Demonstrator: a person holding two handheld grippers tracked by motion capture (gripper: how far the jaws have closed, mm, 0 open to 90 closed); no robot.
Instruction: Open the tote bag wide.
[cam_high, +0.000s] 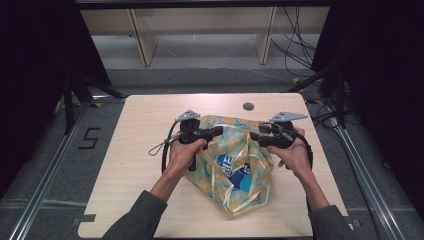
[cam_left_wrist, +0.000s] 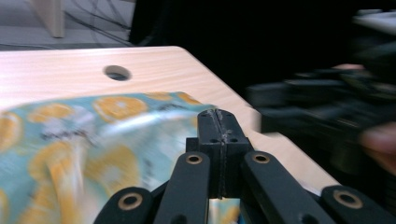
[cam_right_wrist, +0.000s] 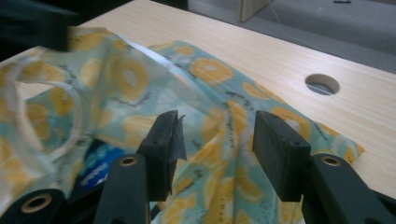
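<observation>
Your left gripper (cam_high: 218, 131) sits at the upper left edge of the orange-slice printed plastic bag (cam_high: 235, 165), and in the left gripper view its jaws are pressed fully together; whether any of the bag's film is caught between them, you cannot tell. The bag lies crumpled at the middle of the wooden surface (cam_high: 140, 150), a blue packet (cam_high: 234, 172) showing through its open mouth. Beyond the bag's far edge there is a round cable hole (cam_high: 248, 106) in the surface. Your right gripper (cam_high: 254, 136) rests at the bag's upper right edge, its jaws spread wide apart over the crinkled film, gripping nothing.
</observation>
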